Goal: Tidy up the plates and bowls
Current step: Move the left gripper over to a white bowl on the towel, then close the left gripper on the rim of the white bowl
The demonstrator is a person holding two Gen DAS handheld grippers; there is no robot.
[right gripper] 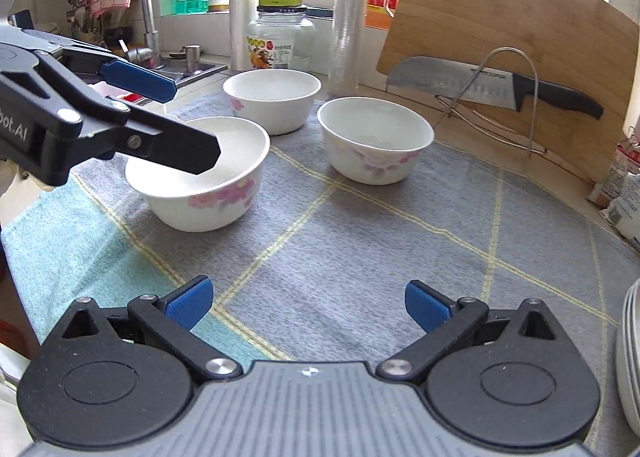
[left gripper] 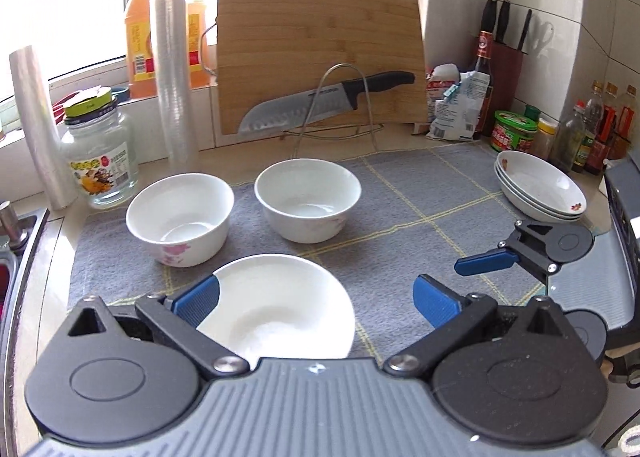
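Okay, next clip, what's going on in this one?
A person is tidying dishes on a grey mat with two grippers. The left hand-held gripper is open around the near rim of the closest bowl, not yet gripping it. Two more bowls sit behind, apart. The right hand-held gripper is open and empty, beside a stack of plates.

I see a counter [left gripper: 60, 253] with a grey mat [left gripper: 400, 193] covering mid-frame. Three bowls [left gripper: 180, 217] [left gripper: 308, 205] [left gripper: 280, 305] sit on my mat, centre and lower left. Stacked plates [left gripper: 540, 187] rest at its right edge. Upper left, a jar [left gripper: 100, 161] and two film rolls [left gripper: 174, 69] stand on bare counter.
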